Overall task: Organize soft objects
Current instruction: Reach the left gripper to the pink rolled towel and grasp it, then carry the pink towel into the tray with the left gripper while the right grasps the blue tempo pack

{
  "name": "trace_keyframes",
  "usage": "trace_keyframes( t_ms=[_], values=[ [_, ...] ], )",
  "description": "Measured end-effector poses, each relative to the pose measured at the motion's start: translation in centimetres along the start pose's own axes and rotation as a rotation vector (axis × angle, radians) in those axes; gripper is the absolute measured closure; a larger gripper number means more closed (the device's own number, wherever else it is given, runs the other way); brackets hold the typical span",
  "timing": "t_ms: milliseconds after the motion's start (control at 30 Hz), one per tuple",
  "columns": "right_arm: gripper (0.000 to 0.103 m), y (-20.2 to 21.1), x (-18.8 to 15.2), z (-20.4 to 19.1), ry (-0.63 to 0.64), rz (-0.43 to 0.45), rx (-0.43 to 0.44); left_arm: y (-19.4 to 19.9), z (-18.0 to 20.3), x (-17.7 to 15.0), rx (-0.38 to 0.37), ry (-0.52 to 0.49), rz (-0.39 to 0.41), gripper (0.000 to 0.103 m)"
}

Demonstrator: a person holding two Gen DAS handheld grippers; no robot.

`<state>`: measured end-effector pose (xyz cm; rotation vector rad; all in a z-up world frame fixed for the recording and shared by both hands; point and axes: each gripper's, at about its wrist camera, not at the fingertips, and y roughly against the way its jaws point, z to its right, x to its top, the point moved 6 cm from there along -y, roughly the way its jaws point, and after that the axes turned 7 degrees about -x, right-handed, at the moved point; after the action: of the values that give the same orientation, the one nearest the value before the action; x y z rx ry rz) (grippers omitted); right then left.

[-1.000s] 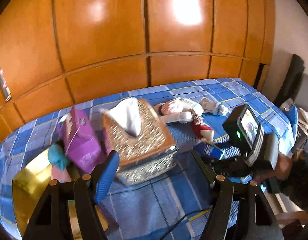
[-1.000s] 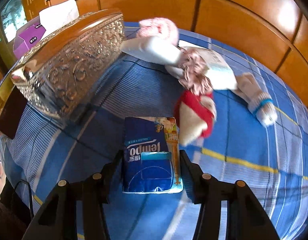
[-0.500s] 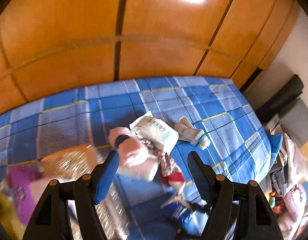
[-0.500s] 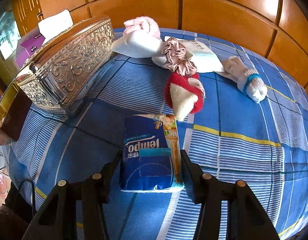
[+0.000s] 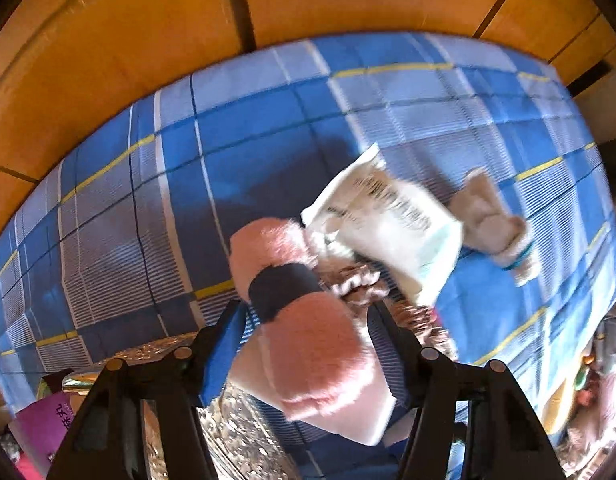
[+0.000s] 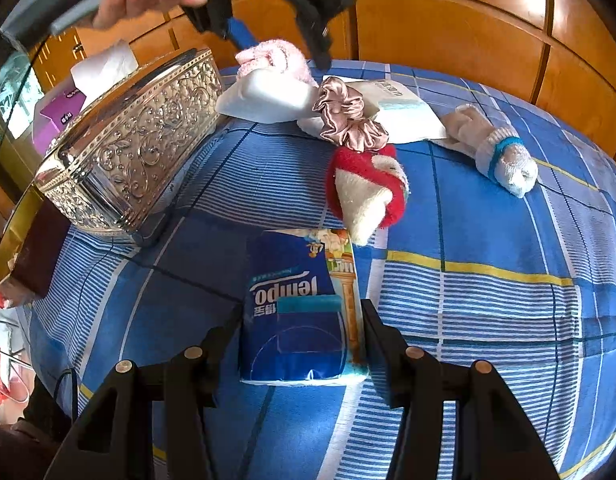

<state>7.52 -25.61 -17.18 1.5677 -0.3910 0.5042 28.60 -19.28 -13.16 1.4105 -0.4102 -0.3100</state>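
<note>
Left gripper points straight down, jaws closing; right gripper, half-open, tilts toward twelve o'clock.

Left wrist camera looks straight down, close over the pink slipper; right wrist camera, lower, angled, shares it.

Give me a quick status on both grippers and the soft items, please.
Left gripper over pink fluffy slipper, jaws closing, not yet gripping. Right gripper straddling blue tissue pack, grip unclear. Pink scrunchie crowds the slipper.

Purple box cut off, blurred
</note>
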Motion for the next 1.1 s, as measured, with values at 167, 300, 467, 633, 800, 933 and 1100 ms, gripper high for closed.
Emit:
trace_keyframes(
  t_ms=[167, 300, 467, 633, 800, 933, 1100],
  values=[
    [0.049, 0.0, 0.0, 0.2, -0.005, 0.006, -0.001, -1.0, 0.3, -0.4, 0.002, -0.034, -0.001, 0.061],
    [0.049, -0.1, 0.1, 0.1, -0.003, 0.006, -0.006, -0.7, 0.5, -0.9, 0.002, -0.078, 0.035, 0.07],
    [0.049, -0.1, 0.1, -0.1, 0.001, 0.007, -0.011, 2.3, -0.5, -1.2, -0.083, -0.048, 0.107, 0.071],
    [0.049, 0.1, -0.1, -0.6, 0.008, 0.013, -0.023, 5.7, -3.6, -0.1, -0.101, 0.06, 0.212, 0.071],
    [0.049, 0.1, -0.3, -0.7, 0.012, 0.021, -0.017, 9.5, -8.9, 0.5, -0.072, 0.184, 0.314, 0.071],
    [0.049, 0.1, -0.5, -0.9, 0.025, 0.023, -0.02, 13.3, -14.6, -1.0, -0.016, 0.292, 0.4, 0.071],
    [0.049, 0.2, -0.7, -1.0, 0.03, 0.025, -0.03, 17.3, -22.8, -5.8, 0.048, 0.427, 0.491, 0.071]
  ],
)
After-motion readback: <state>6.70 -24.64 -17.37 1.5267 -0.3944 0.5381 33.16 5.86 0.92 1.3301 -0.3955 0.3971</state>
